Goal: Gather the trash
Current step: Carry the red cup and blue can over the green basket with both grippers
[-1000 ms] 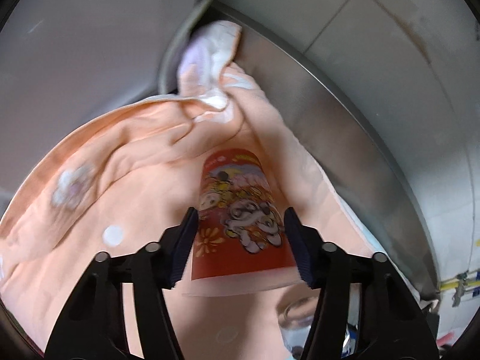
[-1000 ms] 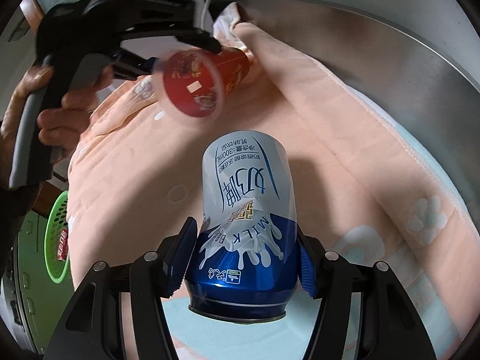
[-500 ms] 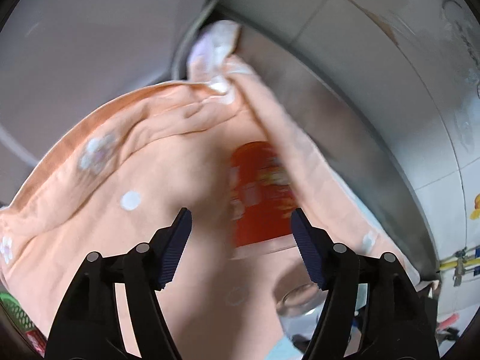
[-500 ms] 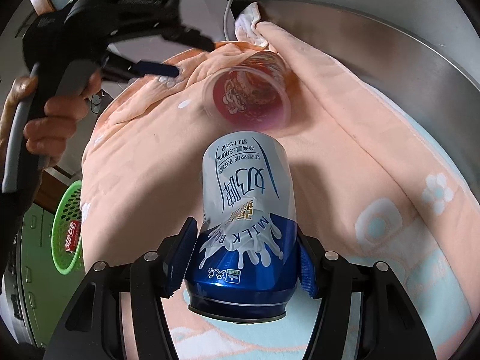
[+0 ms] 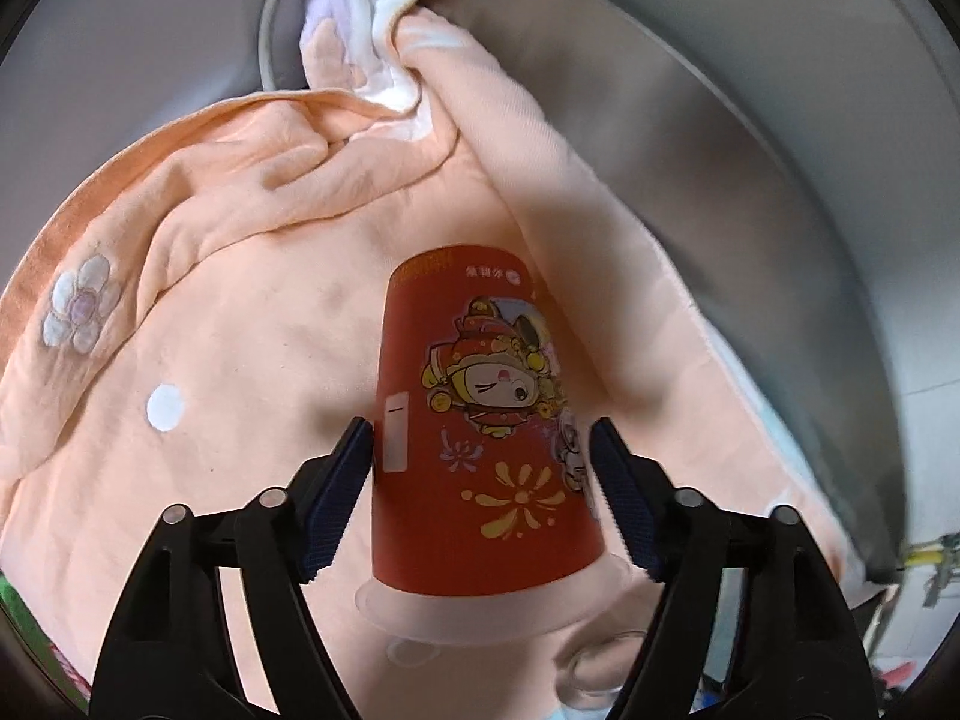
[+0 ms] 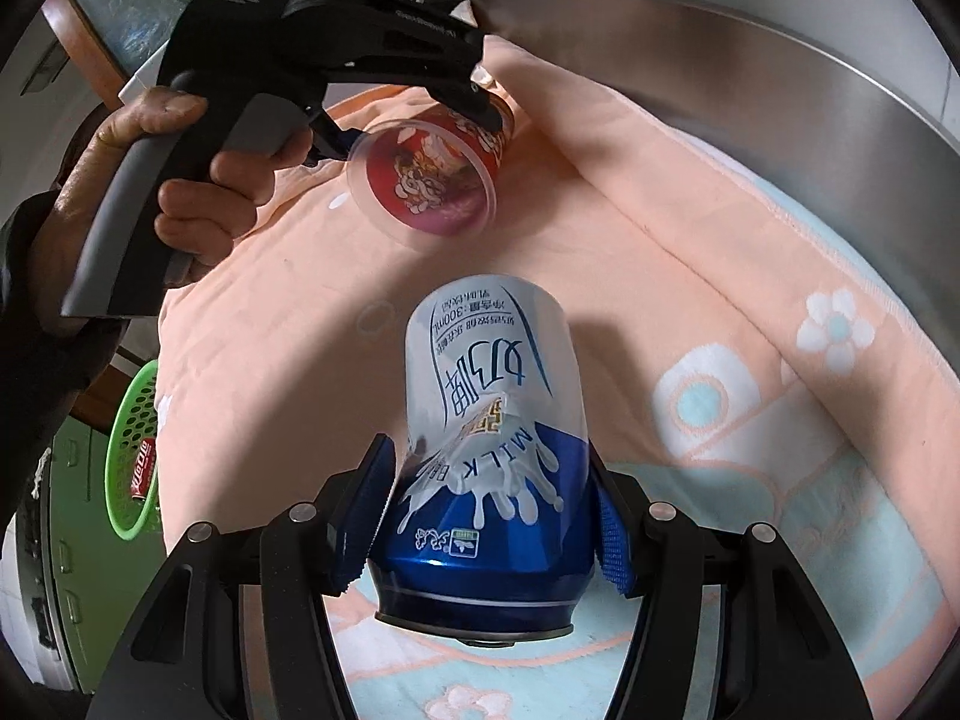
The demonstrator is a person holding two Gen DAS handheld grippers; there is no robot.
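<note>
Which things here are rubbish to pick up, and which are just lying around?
For the job:
red cup, between the left gripper fingers
milk can, held by the right gripper
green basket, with a red wrapper inside

Just lying around:
peach towel
metal tub

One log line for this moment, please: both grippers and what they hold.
left gripper: shut on red cup | right gripper: shut on milk can | both over towel | green basket: lower left
</note>
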